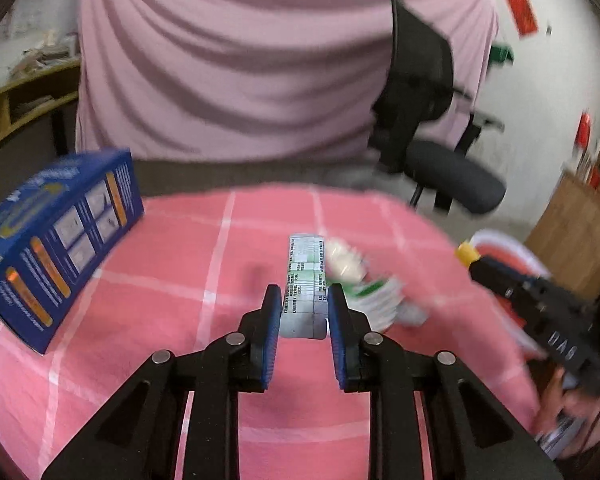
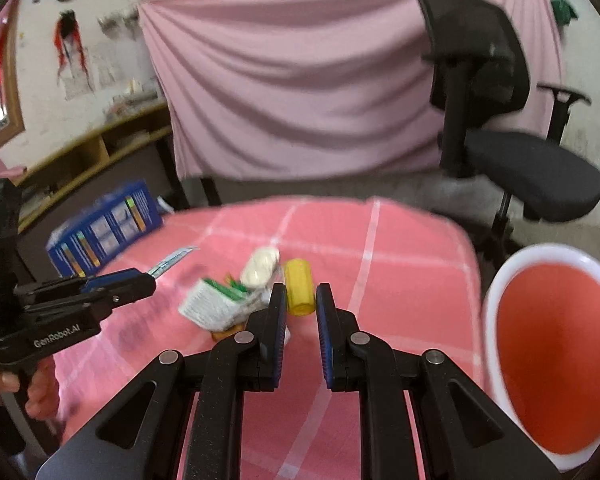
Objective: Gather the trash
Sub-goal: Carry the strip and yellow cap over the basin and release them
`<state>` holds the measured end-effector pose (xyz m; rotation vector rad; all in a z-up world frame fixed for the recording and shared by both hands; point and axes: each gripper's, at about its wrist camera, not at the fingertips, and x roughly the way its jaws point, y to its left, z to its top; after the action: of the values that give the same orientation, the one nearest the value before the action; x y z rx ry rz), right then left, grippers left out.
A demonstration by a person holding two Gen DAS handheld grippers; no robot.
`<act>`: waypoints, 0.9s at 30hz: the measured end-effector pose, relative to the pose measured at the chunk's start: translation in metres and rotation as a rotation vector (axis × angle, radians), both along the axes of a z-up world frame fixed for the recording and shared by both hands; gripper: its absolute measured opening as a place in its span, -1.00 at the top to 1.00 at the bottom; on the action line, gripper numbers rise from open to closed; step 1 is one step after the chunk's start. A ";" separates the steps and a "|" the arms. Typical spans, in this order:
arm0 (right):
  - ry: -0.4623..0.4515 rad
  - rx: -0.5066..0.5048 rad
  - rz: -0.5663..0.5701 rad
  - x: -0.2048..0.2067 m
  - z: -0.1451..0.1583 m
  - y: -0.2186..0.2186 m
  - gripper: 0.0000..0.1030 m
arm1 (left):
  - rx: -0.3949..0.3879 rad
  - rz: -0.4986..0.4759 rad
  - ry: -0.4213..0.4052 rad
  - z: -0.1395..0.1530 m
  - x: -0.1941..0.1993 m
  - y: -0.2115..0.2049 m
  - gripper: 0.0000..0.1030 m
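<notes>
Both tools are loaded, and nothing shows in the bin [image 2: 500, 300] yet — its red inside looks bare as far as the right view reaches, so I judge the collecting barely begun.

The left gripper [image 1: 304, 300] is closed narrow on a flat printed packet [image 1: 303, 280]. The packet's long axis runs straight ahead along the fingers, its far end pointing away from the tool; in the right view it shows edge-on as a thin strip sticking out past the fingertips, apparently lifted off the cloth [image 1: 180, 280].

The right gripper [image 2: 300, 300] has its jaws narrow around a yellow cap [image 2: 299, 292], a short cylinder that seems to lie with its axis forward between the pads. Whether the pads truly pinch it I cannot tell for certain, though they appear to touch both sides.

Left on the cloth: a crumpled white-and-green wrapper [image 2: 216, 304] just left of the right fingertips, and a pale bag [image 2: 260, 266] ahead of it. A blue box [image 1: 60, 240] stands well to the left of the left tool; whether it counts as trash is unclear.

The bin sits off the cloth's edge, to the right of the right tool — both held pieces must travel there.
</notes>
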<state>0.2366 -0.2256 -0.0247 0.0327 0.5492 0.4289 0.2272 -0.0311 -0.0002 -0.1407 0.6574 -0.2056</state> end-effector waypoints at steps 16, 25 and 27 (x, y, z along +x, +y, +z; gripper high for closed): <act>-0.477 0.138 -0.245 -0.066 0.057 -0.082 0.75 | 0.036 -0.145 -0.426 0.084 -0.047 -0.097 0.61; -0.490 0.177 -0.375 -0.078 0.060 -0.133 0.75 | 0.096 -0.294 -0.467 0.087 -0.043 -0.165 0.61; -0.472 0.184 -0.403 -0.077 0.059 -0.143 0.75 | 0.099 -0.323 -0.454 0.085 -0.039 -0.179 0.61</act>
<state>0.1592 -0.3682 0.0341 0.2100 0.0299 0.0825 0.1887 -0.2101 0.0853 0.1088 0.2323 -0.4986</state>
